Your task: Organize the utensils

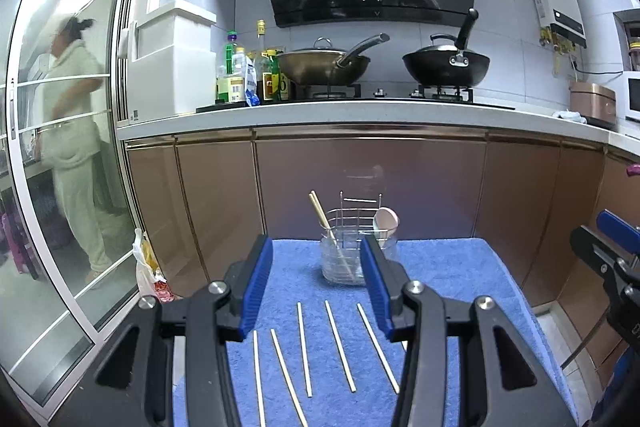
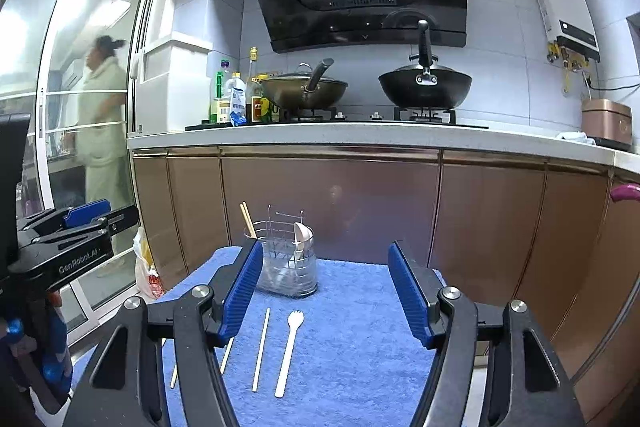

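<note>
A blue towel (image 1: 440, 267) covers the surface in front of me. Several pale chopsticks (image 1: 304, 347) lie side by side on it, under my left gripper (image 1: 316, 243), which is open with nothing between its blue pads. At the towel's far edge stands a wire utensil holder with a clear cup (image 1: 344, 263); a pair of chopsticks (image 1: 320, 215) and a pink spoon (image 1: 386, 219) stand in it. In the right wrist view a white fork (image 2: 290, 347) and one chopstick (image 2: 262, 347) lie below my right gripper (image 2: 325, 247), also open and holding nothing, short of the holder (image 2: 286, 267).
Brown cabinet fronts (image 1: 360, 179) rise just behind the towel, under a counter with two woks (image 1: 446, 67) and bottles (image 1: 240, 75). A glass sliding door (image 1: 60, 147) stands at the left with a person (image 1: 72, 115) behind it. A plastic bag (image 1: 146, 267) sits on the floor.
</note>
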Available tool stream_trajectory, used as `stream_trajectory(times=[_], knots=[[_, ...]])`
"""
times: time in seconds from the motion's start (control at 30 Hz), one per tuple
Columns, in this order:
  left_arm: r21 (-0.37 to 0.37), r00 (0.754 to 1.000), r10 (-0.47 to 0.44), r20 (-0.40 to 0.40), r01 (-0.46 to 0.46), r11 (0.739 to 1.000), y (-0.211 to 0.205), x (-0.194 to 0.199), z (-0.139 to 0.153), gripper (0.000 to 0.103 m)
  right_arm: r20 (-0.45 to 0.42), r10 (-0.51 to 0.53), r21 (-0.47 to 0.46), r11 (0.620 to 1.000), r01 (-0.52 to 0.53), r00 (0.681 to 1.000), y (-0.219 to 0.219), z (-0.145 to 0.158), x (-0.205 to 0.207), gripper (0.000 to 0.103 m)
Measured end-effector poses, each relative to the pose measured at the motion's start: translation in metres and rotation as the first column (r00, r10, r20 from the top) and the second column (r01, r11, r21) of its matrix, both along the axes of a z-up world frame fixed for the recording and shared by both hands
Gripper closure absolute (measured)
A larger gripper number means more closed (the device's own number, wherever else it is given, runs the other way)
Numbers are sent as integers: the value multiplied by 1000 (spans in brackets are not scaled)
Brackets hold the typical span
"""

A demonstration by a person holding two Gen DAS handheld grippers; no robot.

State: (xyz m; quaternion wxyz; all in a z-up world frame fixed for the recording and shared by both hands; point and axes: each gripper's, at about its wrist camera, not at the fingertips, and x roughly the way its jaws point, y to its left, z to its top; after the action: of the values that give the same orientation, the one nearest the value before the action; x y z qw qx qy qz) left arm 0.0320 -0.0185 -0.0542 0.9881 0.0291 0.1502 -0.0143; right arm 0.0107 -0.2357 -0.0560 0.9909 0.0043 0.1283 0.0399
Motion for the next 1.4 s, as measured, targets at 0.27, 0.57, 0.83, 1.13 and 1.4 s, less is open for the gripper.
stream_trajectory(times=[0.27,0.57,0.83,1.13,1.4], knots=[[8,1000,19,-13,-19,1000,4,-1,-1,59,-2,6,-18,1000,-6,1000,7,-3,1,39],[25,1000,21,-21,-21,999,1,-1,-3,59,-9,6,-12,1000,-6,1000,6,-5,3,39],[33,999,13,-41,-11,999,-3,3,-10,59,-27,5,-8,1000,-5,1000,6,-12,7,39],[37,997,-11,-75,14,999,-6,6,-22,59,-63,7,-17,1000,-8,998,6,-23,6,39],[35,995,-4,-102,8,999,0,15,-27,59,-86,26,-17,999,-28,996,12,-27,12,39]])
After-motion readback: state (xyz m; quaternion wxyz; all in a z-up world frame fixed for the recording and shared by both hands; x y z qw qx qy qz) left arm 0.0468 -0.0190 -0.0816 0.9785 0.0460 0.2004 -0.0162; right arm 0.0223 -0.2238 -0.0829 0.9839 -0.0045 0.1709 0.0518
